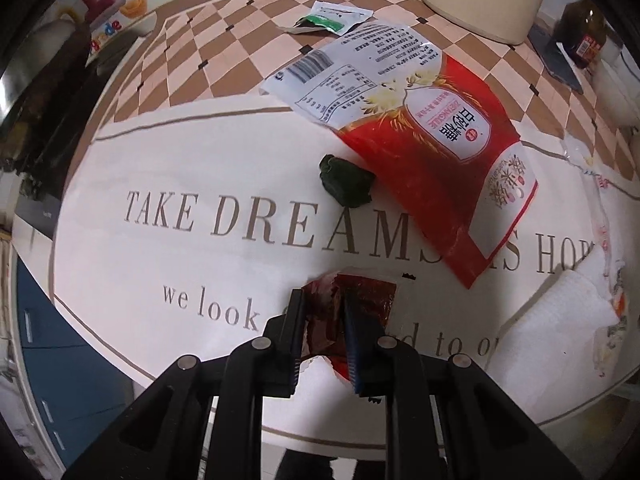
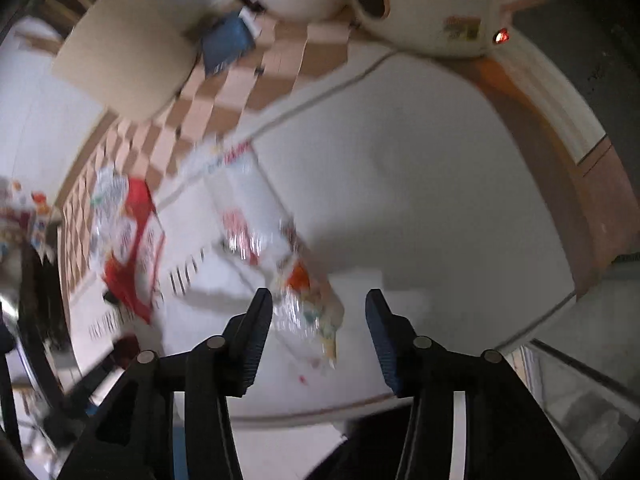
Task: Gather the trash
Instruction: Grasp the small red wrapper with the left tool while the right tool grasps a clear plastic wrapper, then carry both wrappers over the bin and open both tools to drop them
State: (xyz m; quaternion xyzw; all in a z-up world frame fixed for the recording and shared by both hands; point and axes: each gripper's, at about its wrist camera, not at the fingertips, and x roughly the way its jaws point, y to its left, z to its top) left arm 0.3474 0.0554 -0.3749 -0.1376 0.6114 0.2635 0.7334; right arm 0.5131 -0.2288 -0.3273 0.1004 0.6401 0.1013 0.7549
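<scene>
Left wrist view: your left tool [image 1: 322, 336] clamps 1 dark red wrapper [image 1: 360, 300]; your right tool [image 2: 318, 336] stands apart, empty. Red-and-white bag [image 1: 420, 128], green scrap [image 1: 346, 186] remain on bench [image 1: 160, 152].

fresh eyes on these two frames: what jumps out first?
The big red-and-white food bag lying across the middle of the tablecloth, with a dark green crumpled wad just beside its lower edge. Nearer the camera, the left gripper is shut on a dark red wrapper. In the blurred right view, the right gripper stands open over a clear printed wrapper.
</scene>
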